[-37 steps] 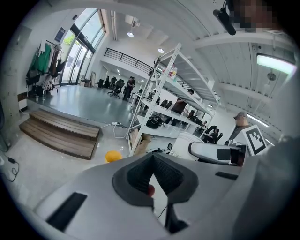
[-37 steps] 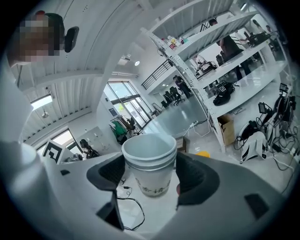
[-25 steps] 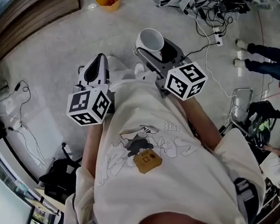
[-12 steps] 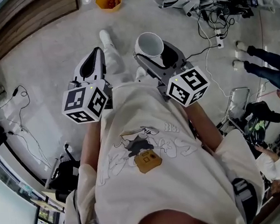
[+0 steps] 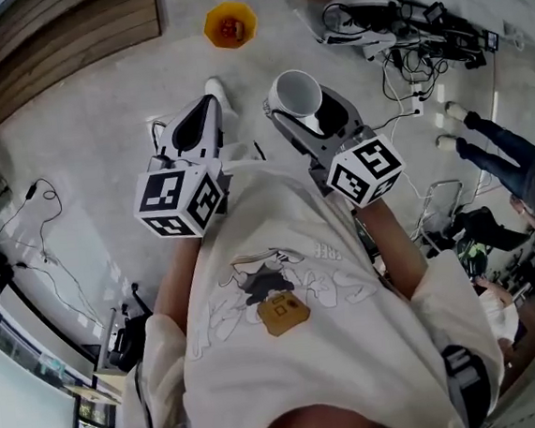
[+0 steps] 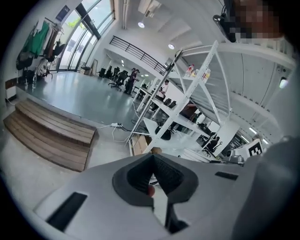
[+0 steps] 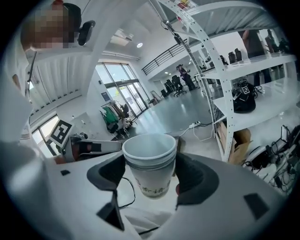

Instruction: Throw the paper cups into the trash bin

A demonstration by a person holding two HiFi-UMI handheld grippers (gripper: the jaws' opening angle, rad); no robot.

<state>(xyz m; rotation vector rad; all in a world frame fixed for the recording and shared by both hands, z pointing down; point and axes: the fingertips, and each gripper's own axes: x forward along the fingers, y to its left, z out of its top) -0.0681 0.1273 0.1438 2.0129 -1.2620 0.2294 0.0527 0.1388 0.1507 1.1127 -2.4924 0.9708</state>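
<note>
The paper cups (image 7: 150, 161) appear as a nested stack, with two rims, one inside the other. The stack stands upright, mouth up, between the jaws of the right gripper (image 7: 151, 177). The jaws are closed on its side walls, below the rims. The stack is carried above the grey floor, in front of the person's torso.

The left gripper (image 6: 152, 176) has its jaws together, with nothing between them. It is held just beside the right gripper.

The yellow trash bin (image 5: 229, 24) stands on the floor ahead, well apart from the stack. Red items lie inside it.

Possible faults:
- Miss. The bin mouth looks small. Release from the present position would probably drop the stack onto the floor.
- Separation. If the stack tilts during the throw, the inner cup may slide out and land apart from the outer one.
- Crush or slip. The paper wall is thin. Excess jaw force may fold it; too little force may let the stack slide down.
- Trip. Loose cables (image 5: 400, 31) lie on the floor to the right of the bin.
</note>
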